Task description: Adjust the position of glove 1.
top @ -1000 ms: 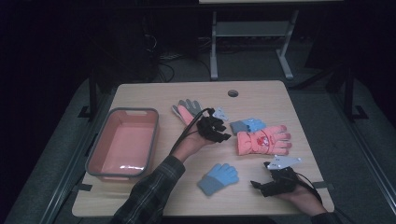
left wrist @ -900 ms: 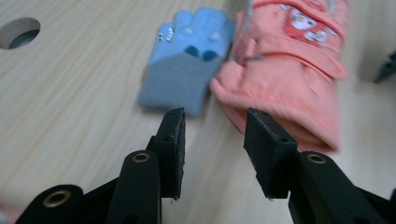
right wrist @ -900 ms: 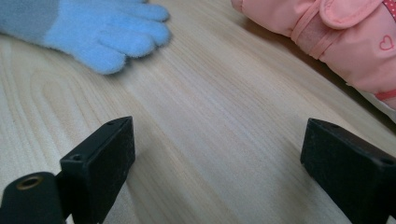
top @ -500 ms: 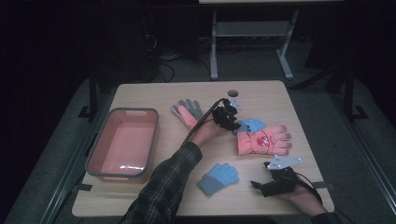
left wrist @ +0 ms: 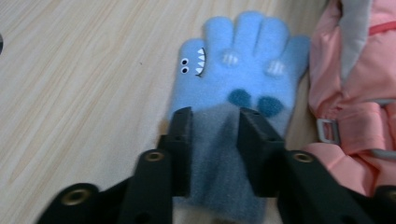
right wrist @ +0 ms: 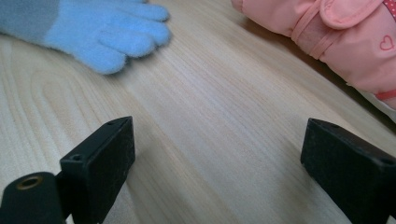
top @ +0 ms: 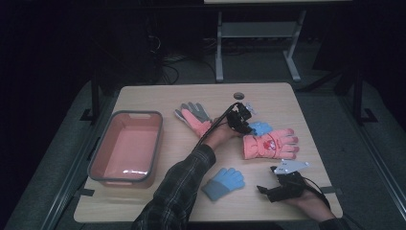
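right now my left gripper (left wrist: 215,144) sits low over the small blue glove with the shark face (left wrist: 236,88), its jaws partly open and straddling the grey cuff, one on each side; i can't tell whether they are pressing the fabric yet. in the high view that left gripper (top: 241,117) is just above the centre of the frame, and the blue glove (top: 261,128) lies flat on the desk (top: 158,201), touching the upper left edge of the pink ski glove (top: 270,145). my right gripper (right wrist: 217,154) rests toward the lower right of the high view (top: 280,186), jaws wide apart over bare wood and holding nothing. a second blue glove (top: 223,182) lies just left of it. a pink and grey glove (top: 194,117) is left of centre, and the pink tub (top: 125,147) stands at the left.
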A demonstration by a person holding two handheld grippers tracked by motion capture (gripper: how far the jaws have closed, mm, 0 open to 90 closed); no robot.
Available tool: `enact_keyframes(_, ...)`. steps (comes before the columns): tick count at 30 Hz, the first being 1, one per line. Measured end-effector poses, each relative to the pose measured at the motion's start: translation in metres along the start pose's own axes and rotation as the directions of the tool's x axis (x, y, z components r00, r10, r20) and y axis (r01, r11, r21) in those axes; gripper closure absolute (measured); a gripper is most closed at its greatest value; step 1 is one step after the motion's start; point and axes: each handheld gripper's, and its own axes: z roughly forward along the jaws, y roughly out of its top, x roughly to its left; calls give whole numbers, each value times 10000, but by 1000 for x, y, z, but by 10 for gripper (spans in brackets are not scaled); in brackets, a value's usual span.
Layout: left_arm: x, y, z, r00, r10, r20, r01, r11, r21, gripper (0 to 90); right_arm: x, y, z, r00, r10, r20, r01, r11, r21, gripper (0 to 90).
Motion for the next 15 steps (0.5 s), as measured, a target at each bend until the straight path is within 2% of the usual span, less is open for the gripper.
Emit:
enact_keyframes(3,-1,0,3,9999,23,104,-25,9998,176,816,0,0,0,10000,-25,-22,25,10000,2,93)
enact_keyframes(5,-1,1,4,9998,-126,148,123,9997,230,862,0,0,0,10000,-25,-21,25,10000,3,93)
enact_keyframes(9,0,2,1,9984,-548,133,545,9981,279,887,0,0,0,10000,-34,-31,34,10000,2,93)
enact_keyframes(15,3,4,-15,9941,-1071,151,1072,9942,-40,895,0,0,0,10000,-43,-41,43,10000,-10,93)
